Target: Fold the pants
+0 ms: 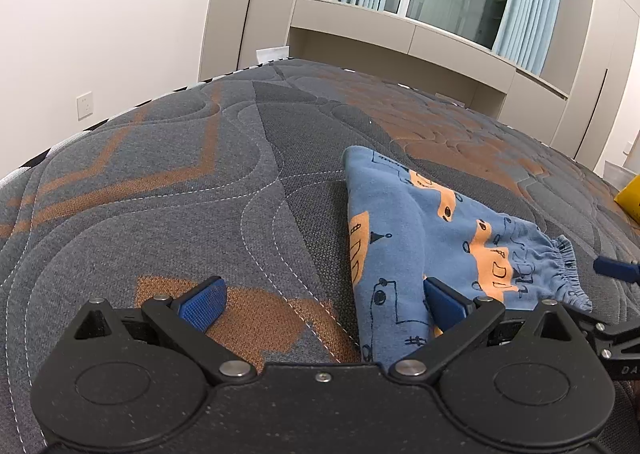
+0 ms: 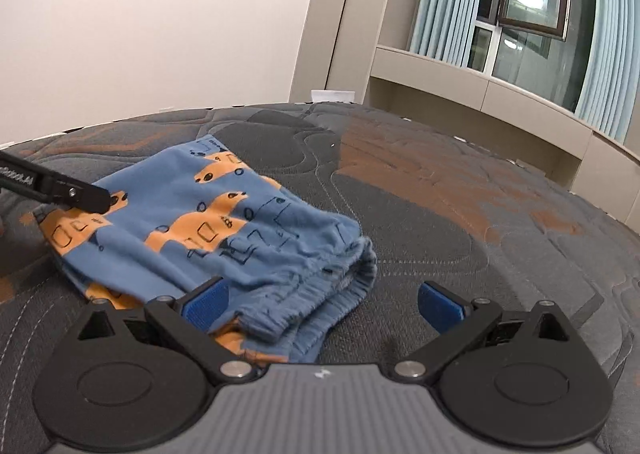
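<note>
The blue pants with orange vehicle prints lie folded in a compact bundle on the quilted grey and orange mattress. My left gripper is open at the bundle's near left edge, its right pad against the cloth. In the right wrist view the pants lie with the elastic waistband at the near right. My right gripper is open, low over the waistband, its left pad beside the cloth. The left gripper's finger shows at the bundle's far left. Nothing is gripped.
The mattress reaches back to a white wall, a beige cabinet and desk niche and a curtained window. A yellow object sits at the right edge of the bed.
</note>
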Demonstrator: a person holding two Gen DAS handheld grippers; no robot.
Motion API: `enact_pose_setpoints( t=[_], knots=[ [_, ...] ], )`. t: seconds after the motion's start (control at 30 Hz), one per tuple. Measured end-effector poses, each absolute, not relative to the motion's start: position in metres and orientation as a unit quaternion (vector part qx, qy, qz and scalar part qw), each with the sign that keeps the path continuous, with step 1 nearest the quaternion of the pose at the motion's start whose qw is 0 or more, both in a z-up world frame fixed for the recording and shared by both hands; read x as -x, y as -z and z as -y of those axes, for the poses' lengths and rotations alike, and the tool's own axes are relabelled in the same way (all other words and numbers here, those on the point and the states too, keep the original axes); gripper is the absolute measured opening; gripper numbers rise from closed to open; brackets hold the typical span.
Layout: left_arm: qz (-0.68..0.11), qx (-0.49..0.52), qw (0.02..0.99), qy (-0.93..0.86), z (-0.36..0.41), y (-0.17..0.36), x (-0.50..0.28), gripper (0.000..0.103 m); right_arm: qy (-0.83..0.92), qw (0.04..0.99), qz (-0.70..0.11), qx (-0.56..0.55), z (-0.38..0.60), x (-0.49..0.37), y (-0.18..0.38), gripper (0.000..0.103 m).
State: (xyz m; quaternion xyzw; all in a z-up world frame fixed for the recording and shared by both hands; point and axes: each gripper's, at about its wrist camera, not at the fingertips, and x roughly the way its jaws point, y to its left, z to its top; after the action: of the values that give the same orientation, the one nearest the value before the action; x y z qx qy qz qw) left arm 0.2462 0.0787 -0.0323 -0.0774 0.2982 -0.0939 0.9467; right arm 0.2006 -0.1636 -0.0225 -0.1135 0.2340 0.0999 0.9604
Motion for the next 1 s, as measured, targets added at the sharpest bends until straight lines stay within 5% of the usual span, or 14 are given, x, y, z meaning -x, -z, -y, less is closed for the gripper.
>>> enact_pose_setpoints(
  t=[0.23, 0.47, 1.0],
  knots=[
    [-0.25, 0.093, 0.947, 0.177, -0.08, 0.025, -0.228, 0.102, -0.127, 0.965, -0.228, 0.025, 0.192, -0.195, 0.016, 0.103],
    [-0.325, 0.068, 0.928, 0.169, -0.067, 0.039, -0.247, 0.103, -0.116, 0.956, -0.269, 0.001, 0.198, -0.207, 0.023, 0.103],
    [-0.3, 0.072, 0.935, 0.175, -0.07, 0.034, -0.237, 0.103, -0.132, 0.959, -0.247, -0.035, 0.207, -0.199, 0.018, 0.103]
  ],
)
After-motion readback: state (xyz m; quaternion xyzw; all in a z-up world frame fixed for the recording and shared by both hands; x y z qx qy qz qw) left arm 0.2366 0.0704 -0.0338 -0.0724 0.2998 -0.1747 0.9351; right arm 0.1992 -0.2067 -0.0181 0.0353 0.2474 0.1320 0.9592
